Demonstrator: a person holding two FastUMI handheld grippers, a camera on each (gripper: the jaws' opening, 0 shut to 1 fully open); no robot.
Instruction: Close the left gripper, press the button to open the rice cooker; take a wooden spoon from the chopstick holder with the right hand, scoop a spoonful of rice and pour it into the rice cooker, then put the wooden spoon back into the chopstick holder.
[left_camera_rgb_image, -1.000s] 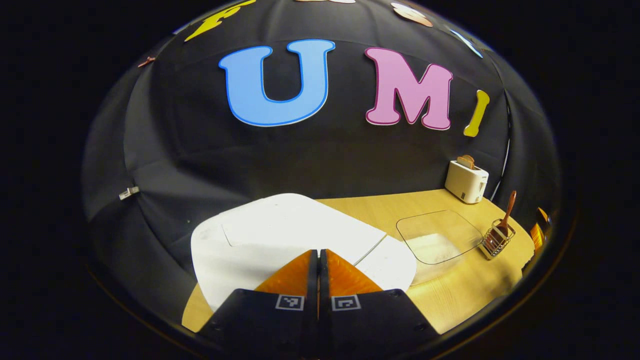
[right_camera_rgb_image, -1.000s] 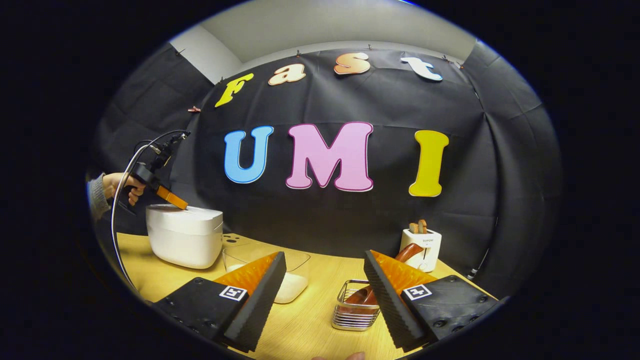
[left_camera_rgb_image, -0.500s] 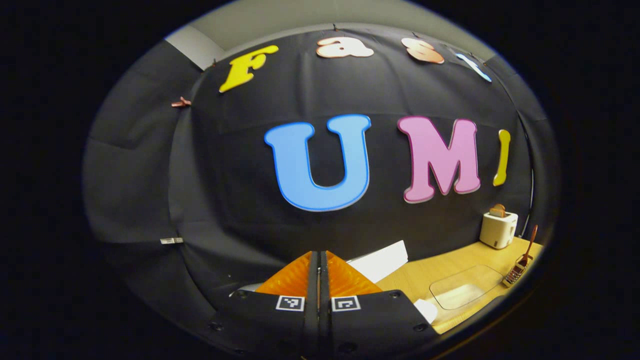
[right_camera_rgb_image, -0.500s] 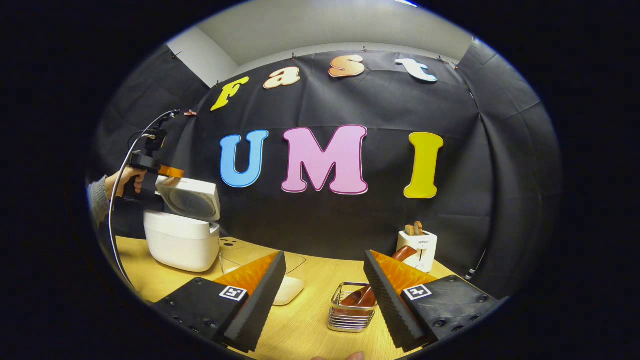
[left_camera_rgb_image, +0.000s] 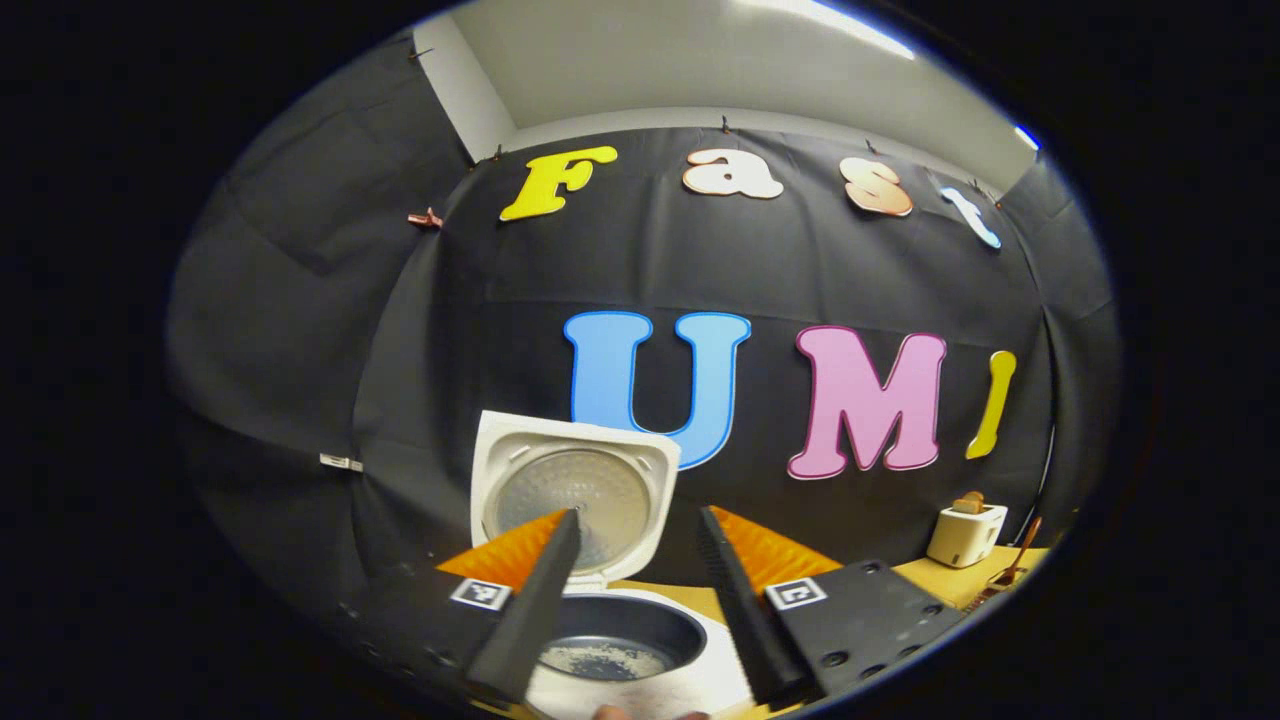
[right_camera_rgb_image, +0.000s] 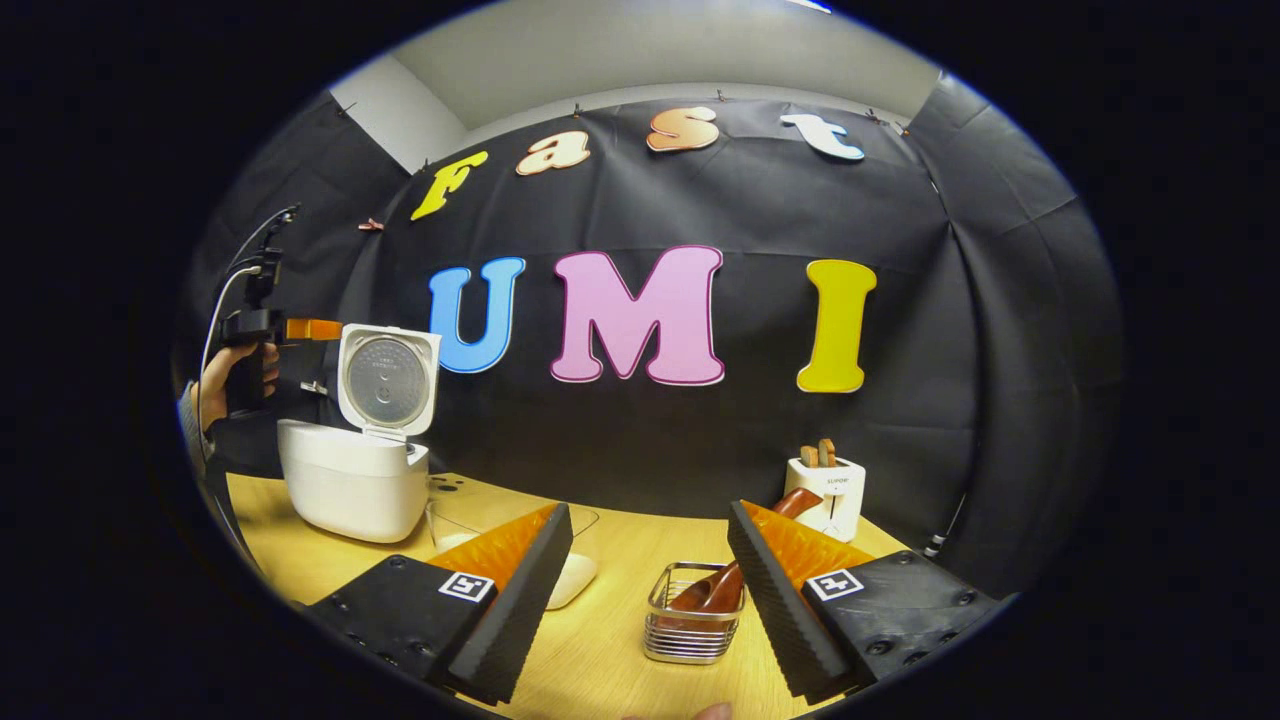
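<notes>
The white rice cooker (right_camera_rgb_image: 352, 485) stands at the table's left with its lid (right_camera_rgb_image: 388, 378) swung upright. In the left gripper view the lid (left_camera_rgb_image: 575, 495) faces me, and the dark inner pot (left_camera_rgb_image: 615, 640) lies below with a few grains in it. My left gripper (left_camera_rgb_image: 637, 515) is open, above and in front of the pot, holding nothing; it is also visible beside the lid (right_camera_rgb_image: 330, 328), held by a hand (right_camera_rgb_image: 225, 365). My right gripper (right_camera_rgb_image: 650, 510) is open above the wire chopstick holder (right_camera_rgb_image: 692, 630), where the wooden spoon (right_camera_rgb_image: 720, 590) leans.
A clear container of rice (right_camera_rgb_image: 572, 575) sits between the cooker and the holder. A white toaster (right_camera_rgb_image: 825, 495) stands at the back right, also visible in the left gripper view (left_camera_rgb_image: 965, 535). The wooden table (right_camera_rgb_image: 600, 640) runs under everything.
The cooker lid sprang from shut to fully upright. My left gripper rose off the lid, drew back and opened. The right gripper barely moved.
</notes>
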